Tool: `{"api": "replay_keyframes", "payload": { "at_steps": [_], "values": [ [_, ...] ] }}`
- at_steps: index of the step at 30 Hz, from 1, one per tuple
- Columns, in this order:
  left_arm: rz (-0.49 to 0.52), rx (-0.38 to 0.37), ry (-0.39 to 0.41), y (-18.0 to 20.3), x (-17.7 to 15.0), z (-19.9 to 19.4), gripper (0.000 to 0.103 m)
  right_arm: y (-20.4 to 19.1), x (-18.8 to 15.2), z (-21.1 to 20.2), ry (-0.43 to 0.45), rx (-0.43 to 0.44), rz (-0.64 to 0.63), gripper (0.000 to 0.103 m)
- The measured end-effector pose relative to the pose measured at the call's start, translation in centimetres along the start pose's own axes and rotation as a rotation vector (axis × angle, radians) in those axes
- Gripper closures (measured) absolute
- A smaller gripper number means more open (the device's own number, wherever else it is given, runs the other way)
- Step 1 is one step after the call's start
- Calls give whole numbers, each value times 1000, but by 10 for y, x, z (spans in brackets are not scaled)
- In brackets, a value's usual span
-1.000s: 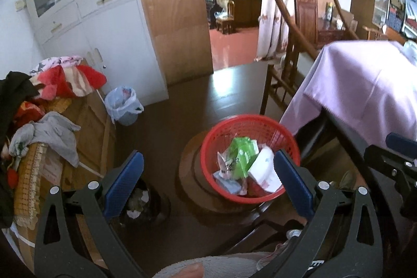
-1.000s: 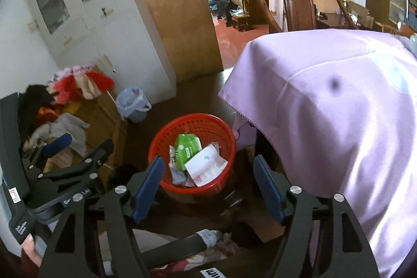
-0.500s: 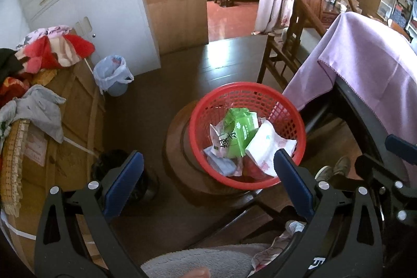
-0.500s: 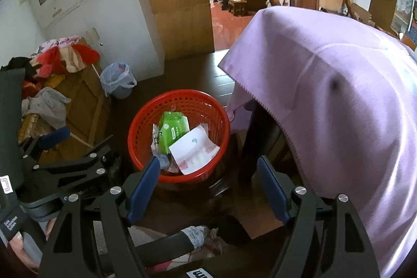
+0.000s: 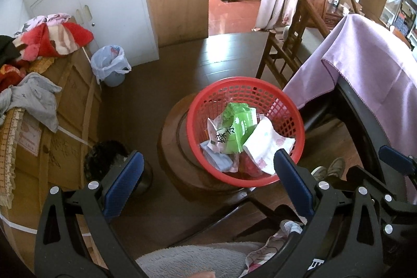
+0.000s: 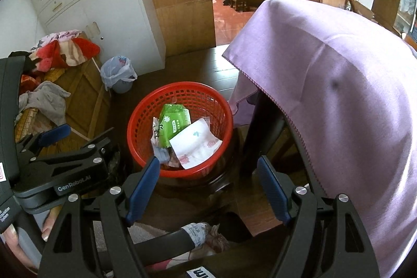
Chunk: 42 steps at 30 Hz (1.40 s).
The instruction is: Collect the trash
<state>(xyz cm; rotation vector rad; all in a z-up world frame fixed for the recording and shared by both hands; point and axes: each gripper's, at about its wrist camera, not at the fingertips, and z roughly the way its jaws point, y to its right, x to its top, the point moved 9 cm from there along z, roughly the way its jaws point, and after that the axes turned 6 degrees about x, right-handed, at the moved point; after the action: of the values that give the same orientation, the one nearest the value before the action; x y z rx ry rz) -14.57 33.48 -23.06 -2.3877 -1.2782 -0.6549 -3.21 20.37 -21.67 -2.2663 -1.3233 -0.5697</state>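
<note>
A red mesh basket (image 5: 284, 100) stands on a round wooden stool (image 5: 169, 145). It holds a green packet (image 5: 237, 129), a white flowered wrapper (image 5: 268, 145) and other crumpled wrappers. The basket also shows in the right wrist view (image 6: 146, 121), with the green packet (image 6: 173, 123) and the white wrapper (image 6: 196, 145). My left gripper (image 5: 206, 179) is open and empty, above and just in front of the basket. My right gripper (image 6: 208, 181) is open and empty, above the basket's near rim.
A table under a purple cloth (image 6: 338, 85) stands to the right of the basket. A small bin with a plastic liner (image 5: 110, 64) stands by the white cabinet (image 5: 99, 4). A wooden chest with heaped clothes (image 5: 39, 85) is at the left. A wooden chair (image 5: 294, 38) stands behind.
Both grippers have moved forward and down toward the basket, which now looks larger and nearer. Both stay open and empty.
</note>
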Motion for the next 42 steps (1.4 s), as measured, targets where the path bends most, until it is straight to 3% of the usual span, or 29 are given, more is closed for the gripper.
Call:
{"api": "replay_keyframes", "payload": {
  "at_steps": [16,42],
  "values": [
    [-10,-34,-1,5,-2,-5,7,1,0,0,1,-1,-2,27],
    [-11,-22,5,5,-1,-6,7,0,0,-1,2,-3,-3,27]
  ]
}}
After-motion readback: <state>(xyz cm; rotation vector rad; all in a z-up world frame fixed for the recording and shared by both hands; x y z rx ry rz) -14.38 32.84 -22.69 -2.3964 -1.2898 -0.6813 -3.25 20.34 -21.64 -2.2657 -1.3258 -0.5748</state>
